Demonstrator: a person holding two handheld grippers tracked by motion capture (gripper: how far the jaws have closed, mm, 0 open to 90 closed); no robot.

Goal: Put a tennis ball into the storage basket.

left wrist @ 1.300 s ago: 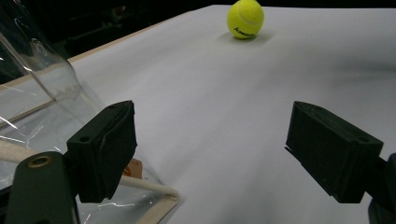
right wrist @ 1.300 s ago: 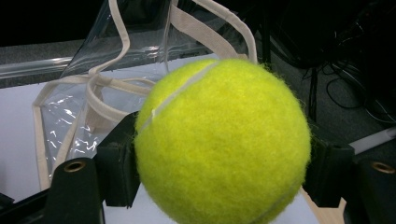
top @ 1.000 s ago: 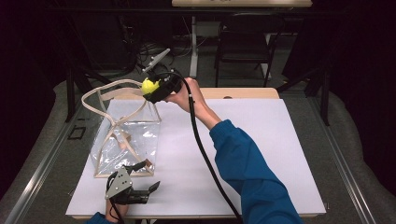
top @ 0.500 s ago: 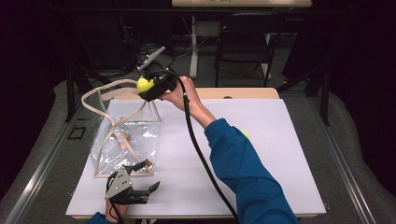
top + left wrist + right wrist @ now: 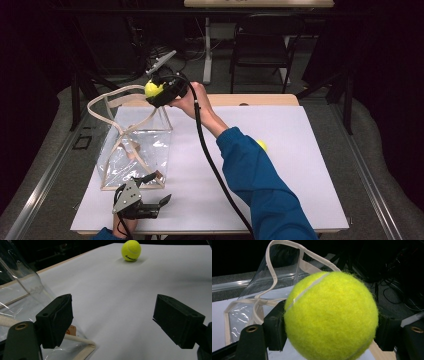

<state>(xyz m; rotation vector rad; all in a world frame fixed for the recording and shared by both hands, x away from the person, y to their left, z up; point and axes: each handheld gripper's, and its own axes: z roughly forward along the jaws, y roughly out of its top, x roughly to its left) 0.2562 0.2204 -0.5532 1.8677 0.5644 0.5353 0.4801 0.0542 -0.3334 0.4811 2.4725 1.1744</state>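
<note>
My right gripper [image 5: 157,90] is shut on a yellow tennis ball [image 5: 152,89], held in the air above the far top corner of a clear plastic bag [image 5: 134,146] with beige trim and handles. In the right gripper view the ball [image 5: 331,317] sits between both black jaws, with the bag [image 5: 274,275] behind it. My left gripper [image 5: 157,190] rests open near the front edge, just in front of the bag's lower corner. Its jaws [image 5: 113,315] stand wide with nothing between them. A second tennis ball [image 5: 131,250] lies on the white table [image 5: 300,165].
The second ball [image 5: 262,145] lies mid-table, partly behind the blue sleeve [image 5: 260,185]. The right gripper's black cable [image 5: 215,165] trails across the table. Chairs and stands fill the dark floor beyond the far wooden edge [image 5: 250,100].
The right gripper, still holding the ball, has drifted slightly left and away above the bag's top. The left gripper has stayed put.
</note>
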